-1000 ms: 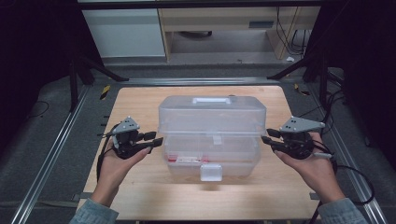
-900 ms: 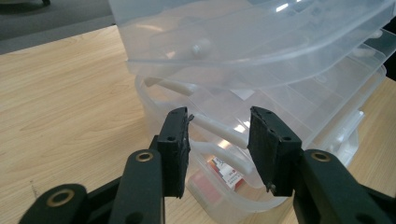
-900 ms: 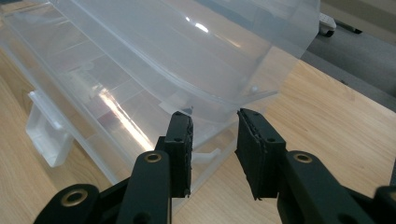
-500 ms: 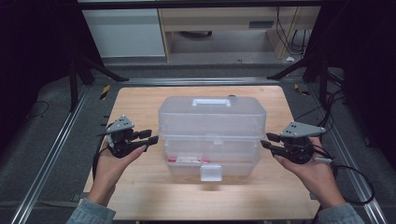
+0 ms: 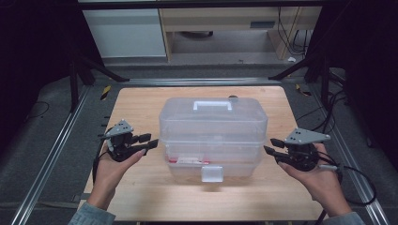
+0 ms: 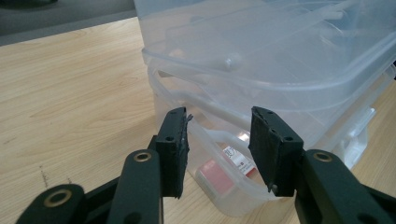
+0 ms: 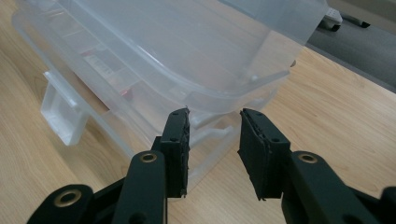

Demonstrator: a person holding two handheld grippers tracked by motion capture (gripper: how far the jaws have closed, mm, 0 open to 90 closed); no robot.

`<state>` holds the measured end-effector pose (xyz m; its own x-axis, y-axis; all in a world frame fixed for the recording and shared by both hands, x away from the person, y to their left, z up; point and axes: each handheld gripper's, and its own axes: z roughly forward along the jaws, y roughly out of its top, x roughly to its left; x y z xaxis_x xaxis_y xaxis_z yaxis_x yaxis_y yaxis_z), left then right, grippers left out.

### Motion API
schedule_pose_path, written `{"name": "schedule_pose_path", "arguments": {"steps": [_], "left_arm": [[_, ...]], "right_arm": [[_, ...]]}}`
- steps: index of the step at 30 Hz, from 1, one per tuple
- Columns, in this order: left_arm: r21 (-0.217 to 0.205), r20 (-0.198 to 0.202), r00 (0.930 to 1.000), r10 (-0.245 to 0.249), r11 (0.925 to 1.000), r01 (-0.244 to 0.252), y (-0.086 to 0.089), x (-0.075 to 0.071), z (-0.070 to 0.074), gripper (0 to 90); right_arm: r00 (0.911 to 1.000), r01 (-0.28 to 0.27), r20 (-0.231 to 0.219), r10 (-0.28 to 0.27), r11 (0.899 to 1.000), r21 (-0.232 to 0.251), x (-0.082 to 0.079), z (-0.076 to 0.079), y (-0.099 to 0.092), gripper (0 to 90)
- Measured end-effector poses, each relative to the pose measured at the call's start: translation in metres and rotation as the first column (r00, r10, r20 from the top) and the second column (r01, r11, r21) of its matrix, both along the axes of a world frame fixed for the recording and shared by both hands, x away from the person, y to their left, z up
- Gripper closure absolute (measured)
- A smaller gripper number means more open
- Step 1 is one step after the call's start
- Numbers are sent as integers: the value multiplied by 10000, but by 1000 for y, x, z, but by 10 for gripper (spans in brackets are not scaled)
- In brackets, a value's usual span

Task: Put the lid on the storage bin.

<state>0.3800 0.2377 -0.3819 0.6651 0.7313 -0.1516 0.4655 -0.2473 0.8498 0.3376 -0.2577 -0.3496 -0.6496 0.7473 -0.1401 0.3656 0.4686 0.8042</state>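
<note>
- High view: clear plastic storage box (image 5: 213,138), lid on, white handle (image 5: 212,105) on top, long axis running left to right across the wooden table (image 5: 141,105); white front latch (image 5: 211,173) faces the person. Red-and-white label (image 5: 187,160) inside the lower tier.
- High view: left gripper (image 5: 149,142) just beside the box's left end, right gripper (image 5: 269,153) just beside its right end, both apart from it. Bare table at front and back edges.
- Left gripper view: jaws spread, nothing between the pads; box corner (image 6: 243,186) just ahead.
- Right gripper view: jaws have just been opening, nothing clamped; the box's end (image 7: 210,102) is close ahead, bare table (image 7: 336,102) to the right.
</note>
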Motion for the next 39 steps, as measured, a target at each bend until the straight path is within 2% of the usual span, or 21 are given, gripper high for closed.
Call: {"name": "schedule_pose_path", "arguments": {"steps": [8, 17, 28, 39], "left_arm": [[18, -81, 9999, 109, 9999, -108, 4, 1, -5, 563], [177, -95, 9991, 417, 9990, -415, 15, 3, -10, 546], [743, -291, 9962, 816, 9941, -793, 30, 15, -22, 502], [1605, -687, 9892, 1295, 9801, -1171, 38, 30, -43, 397]], "right_arm": [[9996, 271, -10, -270, 9995, 161, -2, -3, -9, 628], [9980, 627, -96, -626, 9980, 100, 1, -10, -20, 619], [9907, 1328, -299, -1326, 9911, 62, 16, -25, -34, 564], [9800, 1876, -651, -1879, 9822, -102, 32, -50, -44, 476]]}}
